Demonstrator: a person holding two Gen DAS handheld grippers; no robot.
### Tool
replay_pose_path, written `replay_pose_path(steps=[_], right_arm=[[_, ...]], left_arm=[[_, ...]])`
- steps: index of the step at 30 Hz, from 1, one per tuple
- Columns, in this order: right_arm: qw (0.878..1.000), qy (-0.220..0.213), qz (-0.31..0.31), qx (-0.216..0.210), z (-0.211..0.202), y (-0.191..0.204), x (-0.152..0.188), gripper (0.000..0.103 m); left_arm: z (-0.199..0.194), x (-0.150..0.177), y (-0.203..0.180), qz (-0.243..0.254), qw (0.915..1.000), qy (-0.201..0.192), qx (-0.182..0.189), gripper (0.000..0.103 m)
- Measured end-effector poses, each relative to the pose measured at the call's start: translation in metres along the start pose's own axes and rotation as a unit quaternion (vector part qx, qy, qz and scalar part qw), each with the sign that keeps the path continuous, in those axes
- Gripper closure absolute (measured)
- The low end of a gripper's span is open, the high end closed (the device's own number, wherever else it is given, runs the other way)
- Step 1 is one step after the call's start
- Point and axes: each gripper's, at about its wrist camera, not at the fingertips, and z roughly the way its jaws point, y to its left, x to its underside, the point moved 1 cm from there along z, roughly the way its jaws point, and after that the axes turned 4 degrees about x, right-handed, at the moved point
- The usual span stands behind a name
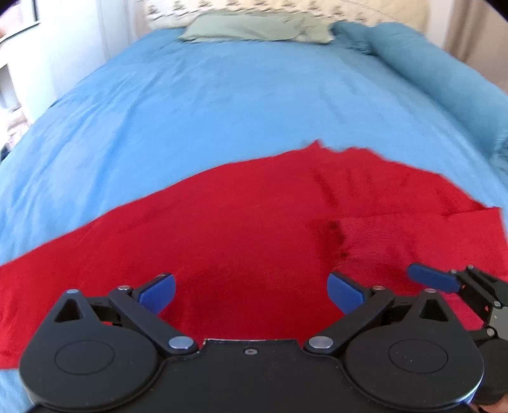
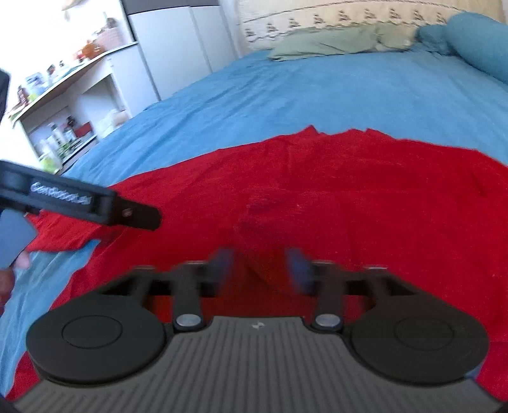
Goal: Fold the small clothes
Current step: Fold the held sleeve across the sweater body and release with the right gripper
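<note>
A red garment (image 1: 241, 228) lies spread on the blue bedspread (image 1: 222, 104); it also shows in the right wrist view (image 2: 333, 190). My left gripper (image 1: 252, 292) is open and empty, its blue pads wide apart just above the near part of the cloth. My right gripper (image 2: 262, 265) is open with a narrower gap, its fingers blurred by motion, over a raised fold of the red cloth. The right gripper's finger (image 1: 431, 279) shows at the right edge of the left wrist view. The left gripper's body (image 2: 79, 200) shows at the left of the right wrist view.
A green pillow (image 1: 254, 30) and a rolled blue blanket (image 1: 444, 73) lie at the bed's far end. White shelves with bottles (image 2: 60, 127) and a cabinet (image 2: 177, 47) stand left of the bed.
</note>
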Motion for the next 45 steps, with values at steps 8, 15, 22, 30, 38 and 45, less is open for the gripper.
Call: replay_pose_path(steps=[8,15,22,30,38,45], right_arm=[[0.996,-0.031,-0.077,0.021,-0.064,-0.02,-0.005,0.0],[0.996,-0.028,-0.067,0.045,-0.086,-0.058,0.022,0.0],[0.998,-0.026,-0.039,0.049,-0.086,-0.074,0.04,0.0],[0.998,-0.031,-0.037,0.05,-0.08,-0.068,0.03,0.0],[0.997,-0.04,-0.049,0.049,-0.085,-0.06,0.023,0.0],[0.997,-0.046,-0.051,0.046,-0.089,-0.051,0.019,0.0]], left_arm=[[0.029,-0.022,-0.024,-0.021,0.9833,-0.004,0.181,0.002],[0.064,-0.009,-0.041,0.031,0.986,0.012,0.164,0.019],[0.074,-0.004,-0.051,0.058,0.9866,0.0,0.153,0.051],[0.07,-0.007,-0.062,0.085,0.99,-0.006,0.112,0.096],[0.028,-0.023,-0.058,0.135,0.9872,-0.062,0.058,0.096],[0.005,-0.025,0.003,0.115,0.9911,-0.067,-0.001,0.096]])
